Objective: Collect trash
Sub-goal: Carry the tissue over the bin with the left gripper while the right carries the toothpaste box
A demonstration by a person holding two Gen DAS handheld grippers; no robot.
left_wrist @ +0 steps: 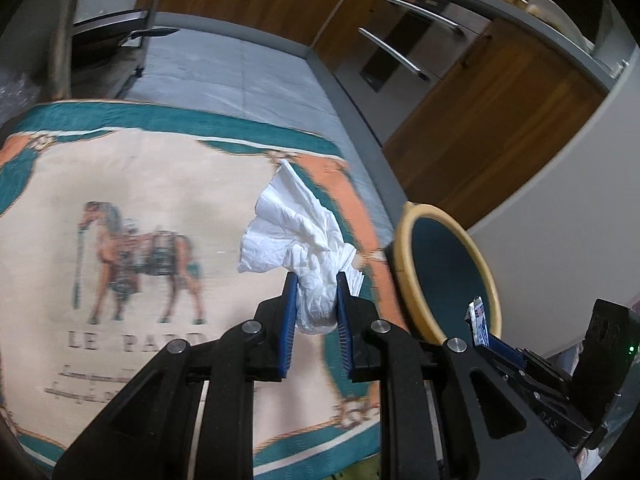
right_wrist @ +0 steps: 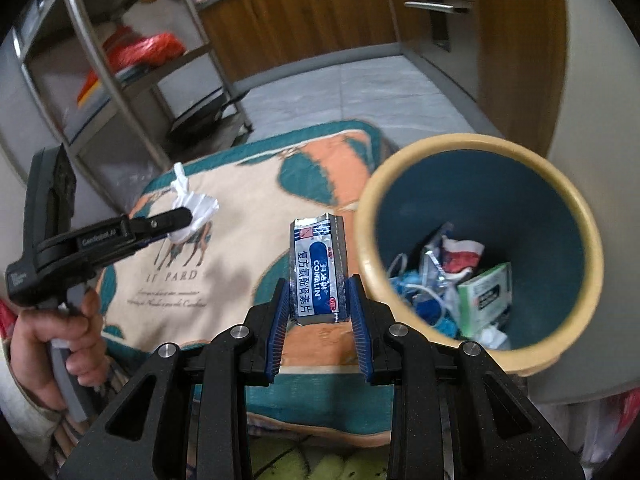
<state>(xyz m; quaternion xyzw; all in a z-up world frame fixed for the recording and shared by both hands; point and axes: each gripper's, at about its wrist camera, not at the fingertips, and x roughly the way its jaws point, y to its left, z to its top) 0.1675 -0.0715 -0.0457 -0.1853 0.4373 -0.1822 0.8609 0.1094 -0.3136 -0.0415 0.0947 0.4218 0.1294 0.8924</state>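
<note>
In the left wrist view, the left gripper has its jaws clamped on a crumpled white paper tissue at frame centre, above a horse-printed teal, peach and cream cloth; a round teal bin with a cream rim stands at right. In the right wrist view, the right gripper grips a silver and blue foil medicine blister strip at centre, beside the bin, which holds trash, at right; the left gripper carries the tissue at left.

left hand-held gripper: black frame | blue ribbed pads | silver pivot screws | white lettering
</note>
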